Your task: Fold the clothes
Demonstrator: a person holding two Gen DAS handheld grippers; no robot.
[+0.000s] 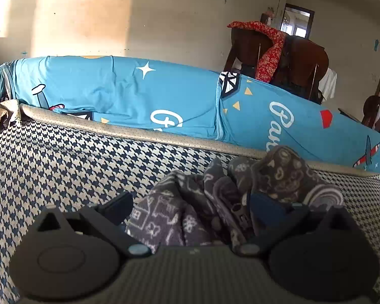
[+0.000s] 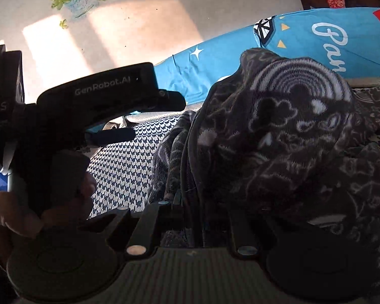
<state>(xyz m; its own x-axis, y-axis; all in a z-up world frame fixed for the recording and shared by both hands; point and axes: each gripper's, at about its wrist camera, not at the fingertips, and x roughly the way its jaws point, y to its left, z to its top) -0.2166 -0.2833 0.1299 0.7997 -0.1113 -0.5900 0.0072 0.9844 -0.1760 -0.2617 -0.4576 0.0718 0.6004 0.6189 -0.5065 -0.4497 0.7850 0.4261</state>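
1. My left gripper (image 1: 190, 210) is spread wide, with the grey patterned garment (image 1: 240, 190) bunched between its fingers at 12 o'clock.
2. My right gripper (image 2: 192, 217) is pinched narrow on that garment.
3. The garment lies on the checked sofa seat (image 1: 76, 157).

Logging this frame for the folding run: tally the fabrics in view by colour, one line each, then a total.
Dark grey doodle-print garment: 1
Blue cartoon-print sheet: 1
Navy-and-cream houndstooth cover: 1
Red patterned cloth draped on the brown furniture: 1
Small white cloth at far right: 1
Total: 5
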